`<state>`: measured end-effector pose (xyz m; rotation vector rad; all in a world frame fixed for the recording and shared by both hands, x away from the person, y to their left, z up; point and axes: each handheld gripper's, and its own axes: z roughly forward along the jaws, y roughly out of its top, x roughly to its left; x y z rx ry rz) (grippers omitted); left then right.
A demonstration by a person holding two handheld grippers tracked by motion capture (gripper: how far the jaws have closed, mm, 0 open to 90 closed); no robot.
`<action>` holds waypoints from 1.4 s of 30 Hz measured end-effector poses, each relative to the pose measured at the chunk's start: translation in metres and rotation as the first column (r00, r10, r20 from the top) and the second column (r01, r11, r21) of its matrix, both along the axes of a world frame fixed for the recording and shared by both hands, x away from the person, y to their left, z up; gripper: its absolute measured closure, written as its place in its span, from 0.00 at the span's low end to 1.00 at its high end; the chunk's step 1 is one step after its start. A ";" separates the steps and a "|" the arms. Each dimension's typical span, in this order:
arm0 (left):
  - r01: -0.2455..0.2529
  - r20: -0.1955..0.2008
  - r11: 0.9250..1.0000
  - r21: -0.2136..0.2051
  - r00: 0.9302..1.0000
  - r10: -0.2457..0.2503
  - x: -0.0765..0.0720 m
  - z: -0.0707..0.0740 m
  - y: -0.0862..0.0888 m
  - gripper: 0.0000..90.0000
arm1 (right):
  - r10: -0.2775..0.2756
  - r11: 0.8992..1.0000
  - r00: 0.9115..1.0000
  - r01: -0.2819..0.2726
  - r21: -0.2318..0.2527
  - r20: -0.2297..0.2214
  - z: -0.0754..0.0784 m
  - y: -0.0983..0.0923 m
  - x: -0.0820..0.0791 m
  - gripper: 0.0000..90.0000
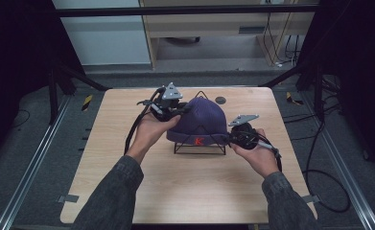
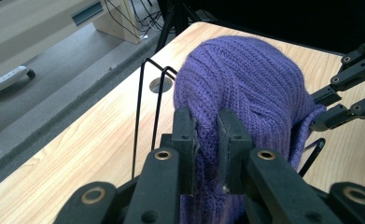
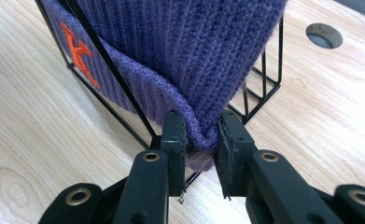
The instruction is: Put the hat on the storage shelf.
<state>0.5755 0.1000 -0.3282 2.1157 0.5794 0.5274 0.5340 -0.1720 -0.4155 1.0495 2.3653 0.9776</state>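
standing crown-up on its wire stand [image 1: 199, 146], purple beanie [image 1: 202, 120], both grippers' jaws clamped on it

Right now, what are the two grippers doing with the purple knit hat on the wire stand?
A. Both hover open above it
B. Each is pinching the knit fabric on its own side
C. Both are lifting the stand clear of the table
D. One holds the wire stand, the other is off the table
B: the left gripper and the right gripper each have a fold of the purple hat squeezed between their jaws, while the wire stand sits on the table.
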 end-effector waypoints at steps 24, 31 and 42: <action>0.021 -0.021 1.000 0.012 1.000 -0.021 -0.005 -0.018 0.002 0.87 | -0.010 1.000 0.999 0.009 -0.014 -0.036 -0.021 0.002 0.001 0.83; 0.023 -0.026 1.000 0.005 0.999 -0.023 -0.007 -0.022 0.003 0.87 | -0.020 1.000 0.999 0.019 -0.024 -0.037 -0.021 0.001 0.002 0.83; 0.030 -0.037 0.999 0.029 0.999 -0.029 -0.010 -0.029 0.003 0.86 | -0.021 0.999 0.998 0.019 -0.040 -0.057 -0.027 -0.001 0.002 0.83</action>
